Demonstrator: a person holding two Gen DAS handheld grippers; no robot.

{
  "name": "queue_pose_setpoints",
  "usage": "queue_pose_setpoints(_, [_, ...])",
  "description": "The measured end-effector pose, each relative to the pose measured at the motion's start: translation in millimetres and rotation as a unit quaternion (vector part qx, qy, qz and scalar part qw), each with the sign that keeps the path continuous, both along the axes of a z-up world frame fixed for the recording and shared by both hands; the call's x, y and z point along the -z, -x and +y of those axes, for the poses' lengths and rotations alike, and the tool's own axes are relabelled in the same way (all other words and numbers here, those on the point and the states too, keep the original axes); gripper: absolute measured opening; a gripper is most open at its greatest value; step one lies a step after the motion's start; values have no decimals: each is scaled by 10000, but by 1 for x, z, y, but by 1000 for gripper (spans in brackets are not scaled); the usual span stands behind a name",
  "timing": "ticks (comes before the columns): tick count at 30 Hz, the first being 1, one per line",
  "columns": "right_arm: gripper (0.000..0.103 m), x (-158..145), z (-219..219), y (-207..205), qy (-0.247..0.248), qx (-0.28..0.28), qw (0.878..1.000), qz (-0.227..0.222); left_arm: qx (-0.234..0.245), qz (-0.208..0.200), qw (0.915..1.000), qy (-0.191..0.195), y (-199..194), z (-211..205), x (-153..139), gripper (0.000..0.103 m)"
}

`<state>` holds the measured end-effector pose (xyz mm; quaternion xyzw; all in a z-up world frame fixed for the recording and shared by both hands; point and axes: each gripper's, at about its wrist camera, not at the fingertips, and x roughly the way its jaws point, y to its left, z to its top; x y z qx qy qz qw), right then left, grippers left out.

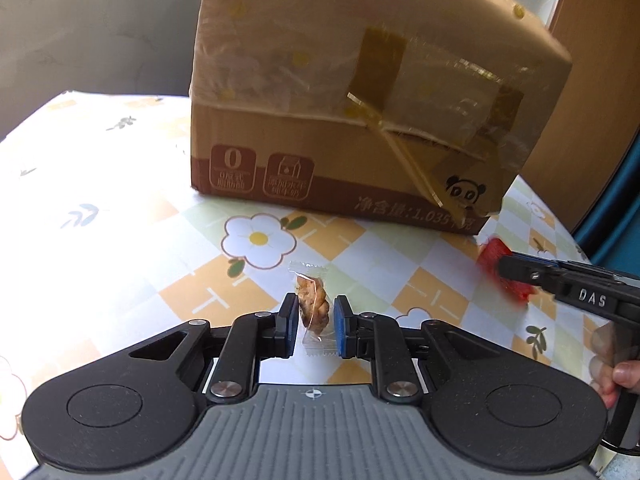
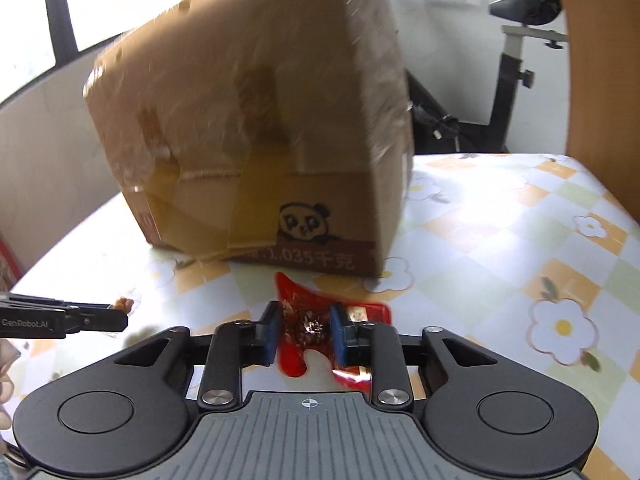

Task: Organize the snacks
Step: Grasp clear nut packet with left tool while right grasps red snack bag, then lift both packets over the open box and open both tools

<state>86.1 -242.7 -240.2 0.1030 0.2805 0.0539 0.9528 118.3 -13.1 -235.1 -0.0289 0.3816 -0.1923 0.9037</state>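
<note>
My left gripper (image 1: 316,326) is shut on a clear-wrapped brown snack (image 1: 313,307) and holds it over the table, in front of a tall cardboard box (image 1: 360,112). My right gripper (image 2: 303,330) is shut on a red snack packet (image 2: 320,320) near the box's front corner (image 2: 280,140). In the left wrist view the right gripper (image 1: 516,274) shows at the right edge with the red packet (image 1: 496,258). In the right wrist view the left gripper (image 2: 120,314) shows at the left with the brown snack (image 2: 124,304).
The table carries a checked cloth with flower prints (image 1: 140,240). The box is taped and bears a panda mark (image 2: 304,222). An exercise bike (image 2: 516,60) stands behind the table, and a wooden panel (image 2: 600,60) rises at the right.
</note>
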Motion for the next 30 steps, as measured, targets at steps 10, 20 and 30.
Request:
queue_pose_setpoints(10, [1, -32, -14, 24, -182, 106, 9988, -437, 133, -376, 9992, 86, 10, -3, -21, 20])
queue_pose_setpoints(20, [1, -107, -20, 45, -388, -141, 9888, -1437, 264, -1140, 9925, 355, 15, 13, -82, 20])
queue_pose_setpoints(30, [1, -192, -21, 9, -360, -543, 9693, -2372, 340, -2133, 9748, 551, -13, 16, -168, 20])
